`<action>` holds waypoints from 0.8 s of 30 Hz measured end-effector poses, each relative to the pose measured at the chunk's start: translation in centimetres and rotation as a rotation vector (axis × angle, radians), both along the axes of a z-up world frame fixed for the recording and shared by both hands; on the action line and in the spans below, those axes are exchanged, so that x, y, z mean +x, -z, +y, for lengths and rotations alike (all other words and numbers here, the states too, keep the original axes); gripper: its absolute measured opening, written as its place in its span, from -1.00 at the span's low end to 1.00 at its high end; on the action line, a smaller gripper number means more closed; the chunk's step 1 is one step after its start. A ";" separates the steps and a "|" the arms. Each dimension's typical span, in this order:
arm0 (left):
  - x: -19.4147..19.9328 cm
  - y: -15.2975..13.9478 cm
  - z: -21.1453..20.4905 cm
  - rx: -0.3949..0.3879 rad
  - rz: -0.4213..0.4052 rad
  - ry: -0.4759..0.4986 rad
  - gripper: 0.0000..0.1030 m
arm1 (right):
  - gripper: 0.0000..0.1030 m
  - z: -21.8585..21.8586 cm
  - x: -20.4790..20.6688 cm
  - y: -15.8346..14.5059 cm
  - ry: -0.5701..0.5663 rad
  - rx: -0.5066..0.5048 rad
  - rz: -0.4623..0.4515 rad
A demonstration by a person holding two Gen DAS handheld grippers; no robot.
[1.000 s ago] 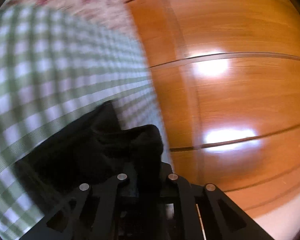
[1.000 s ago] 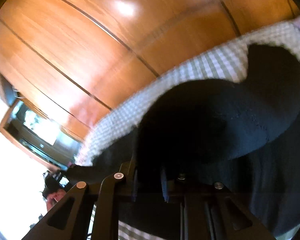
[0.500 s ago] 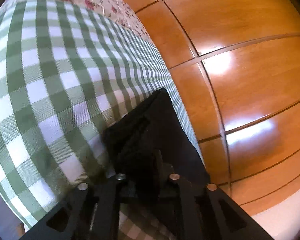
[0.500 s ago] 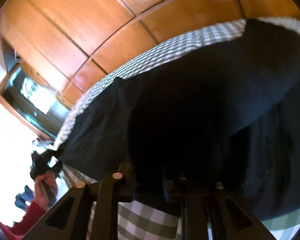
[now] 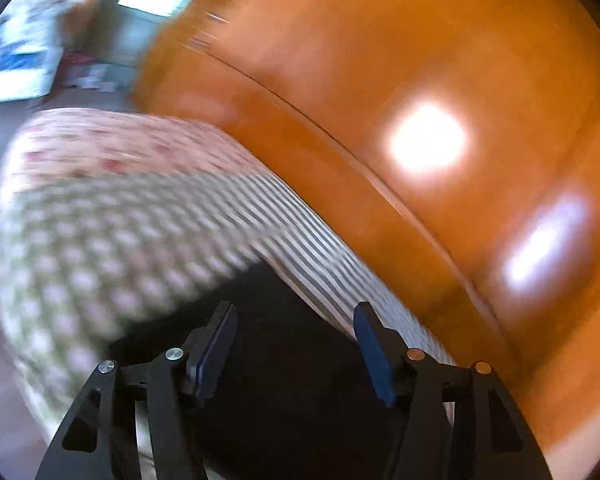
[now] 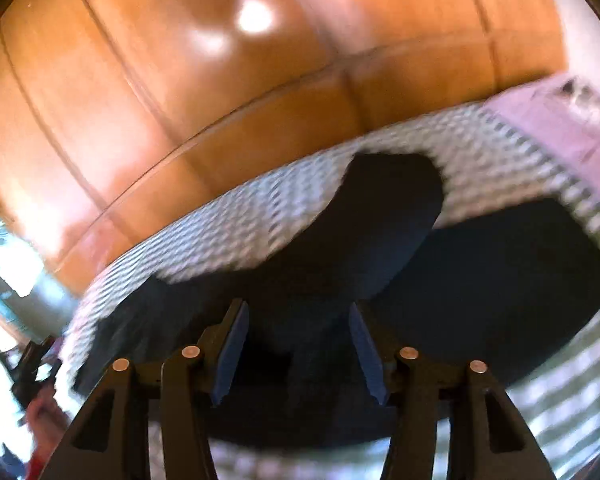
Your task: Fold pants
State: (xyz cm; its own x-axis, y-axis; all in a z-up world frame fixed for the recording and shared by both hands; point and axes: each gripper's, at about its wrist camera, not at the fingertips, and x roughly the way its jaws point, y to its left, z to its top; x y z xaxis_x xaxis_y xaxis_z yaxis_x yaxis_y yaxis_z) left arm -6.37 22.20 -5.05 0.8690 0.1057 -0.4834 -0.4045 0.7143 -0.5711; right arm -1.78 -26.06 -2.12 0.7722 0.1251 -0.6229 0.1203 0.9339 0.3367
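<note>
Orange wooden panelling behind. Green-checked cloth over the worktop, blurred. Black pants spread flat on that cloth, one leg angled across. Left tool and right tool just opened, gaping, clasping nothing, above the pants.

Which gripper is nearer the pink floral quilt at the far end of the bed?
Judging loosely, left. The left gripper faces the pink floral quilt across checked cloth; the right gripper sees it at the frame's far edge.
</note>
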 end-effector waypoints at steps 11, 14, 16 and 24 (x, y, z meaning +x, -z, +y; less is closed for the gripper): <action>11.1 5.8 -13.2 0.163 0.221 0.422 0.20 | 0.47 1.9 19.4 3.2 0.027 -0.261 0.324; 10.6 6.1 -12.6 0.113 0.184 0.426 0.20 | 0.46 2.1 22.1 5.7 0.046 -0.316 0.411; 10.3 6.5 -11.9 0.061 0.143 0.430 0.20 | 0.43 2.2 23.1 7.4 0.075 -0.407 0.486; 10.2 6.4 -11.7 0.030 0.113 0.432 0.20 | -0.86 -2.9 19.5 6.4 0.079 -0.278 0.414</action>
